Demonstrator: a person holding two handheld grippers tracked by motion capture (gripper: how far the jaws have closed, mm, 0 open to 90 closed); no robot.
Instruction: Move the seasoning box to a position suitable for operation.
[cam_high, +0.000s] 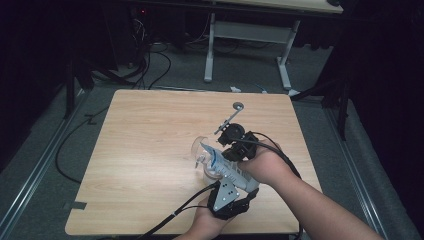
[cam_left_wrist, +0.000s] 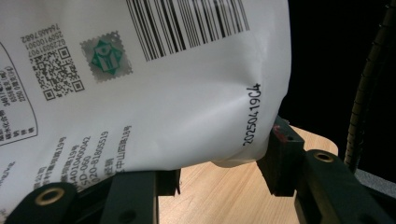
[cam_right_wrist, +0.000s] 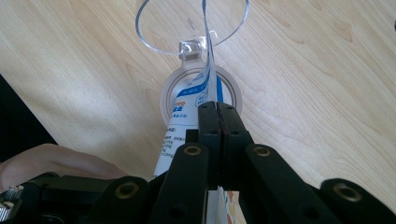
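1. The table (cam_high: 150, 150) is pale wood and lies under both grippers.
2. The pouch (cam_left_wrist: 154, 93) is white, with a barcode, a QR code and a printed date; in the high view it (cam_high: 220, 162) runs from the left gripper up over the cup.
3. The left gripper (cam_high: 227, 197) holds the pouch's lower end: its jaws press on the pouch from both sides.
4. The right gripper (cam_right_wrist: 217, 112) has its jaws pressed together, pinching the pouch's thin top edge, right above the cup.
5. The cup (cam_right_wrist: 191, 28) is clear plastic and stands on the table just beyond the right jaws' tips, with the pouch's end at its mouth.
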